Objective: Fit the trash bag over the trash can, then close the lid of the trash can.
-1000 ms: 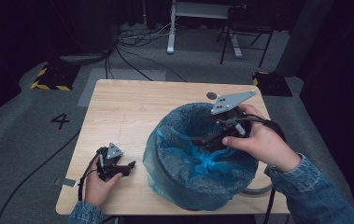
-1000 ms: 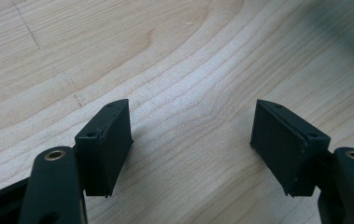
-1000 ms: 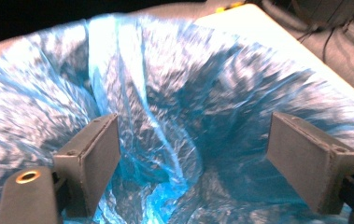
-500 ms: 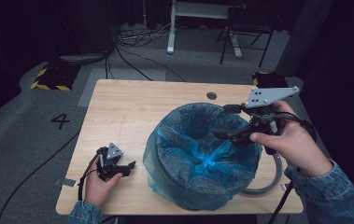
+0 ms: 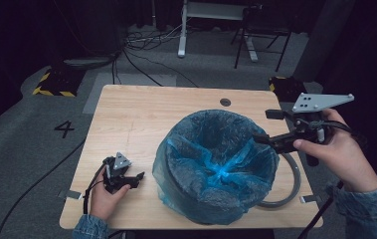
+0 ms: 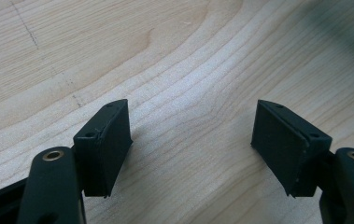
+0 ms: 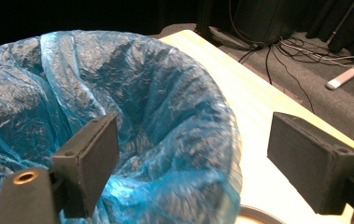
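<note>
The left gripper point(image 5: 126, 180) rests low on the table point(image 5: 141, 114) at about 7 o'clock of the surface, held in the person's left hand point(image 5: 104, 196). In the left gripper view its jaws stand spread wide over bare wood grain, with nothing between them.

The bin point(image 5: 216, 167) stands on the near right half of the table, just beside the left gripper at its 3 o'clock. A blue liner point(image 5: 196, 149) is folded over the rim and sags in creases into the bin's interior. A grey ring point(image 5: 290, 184) lies on the table against the bin's base at about 4 o'clock of the bin.

The right gripper point(image 5: 268, 127) is held in the right hand point(image 5: 332, 154) at 3 o'clock of the bin, above the rim, pointing toward the bin. In the right gripper view its jaws are spread wide; the left jaw stands over the liner's inside, the right jaw over the table beyond the rim, and nothing is pinched.

A dark round hole point(image 5: 225, 102) sits in the table at 12 o'clock of the bin. Beyond the far edge, cables point(image 5: 141, 45) and a chair point(image 5: 260, 30) stand on the floor.
</note>
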Motion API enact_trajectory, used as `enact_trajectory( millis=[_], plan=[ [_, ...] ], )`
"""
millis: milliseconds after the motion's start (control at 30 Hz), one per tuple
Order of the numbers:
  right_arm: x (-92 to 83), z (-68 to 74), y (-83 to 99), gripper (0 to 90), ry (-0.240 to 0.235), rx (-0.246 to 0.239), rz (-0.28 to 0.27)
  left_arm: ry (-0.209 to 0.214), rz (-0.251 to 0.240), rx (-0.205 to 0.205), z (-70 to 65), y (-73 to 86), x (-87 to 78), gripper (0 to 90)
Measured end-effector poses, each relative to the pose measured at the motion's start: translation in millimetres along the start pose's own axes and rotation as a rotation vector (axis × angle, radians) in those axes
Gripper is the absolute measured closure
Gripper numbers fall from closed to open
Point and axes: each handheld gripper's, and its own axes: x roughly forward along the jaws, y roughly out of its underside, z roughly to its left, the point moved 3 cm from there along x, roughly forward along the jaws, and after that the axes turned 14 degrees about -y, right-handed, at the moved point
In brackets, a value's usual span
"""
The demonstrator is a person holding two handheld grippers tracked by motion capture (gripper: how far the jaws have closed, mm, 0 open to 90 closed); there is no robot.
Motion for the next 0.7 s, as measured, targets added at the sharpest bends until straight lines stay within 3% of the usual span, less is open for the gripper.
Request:
enact_trajectory(
  millis=[333,700],
  plan=[
    [-15.5,-12.2,18.0,17.0,0.037,0.037,-0.002,0.0,0.0,-0.002,-0.1,0.0,0.0,28.2],
    [-33.1,-36.0,50.9,17.7,0.098,0.096,-0.018,0.0,0.0,-0.003,-0.3,0.1,0.0,28.3]
  ],
)
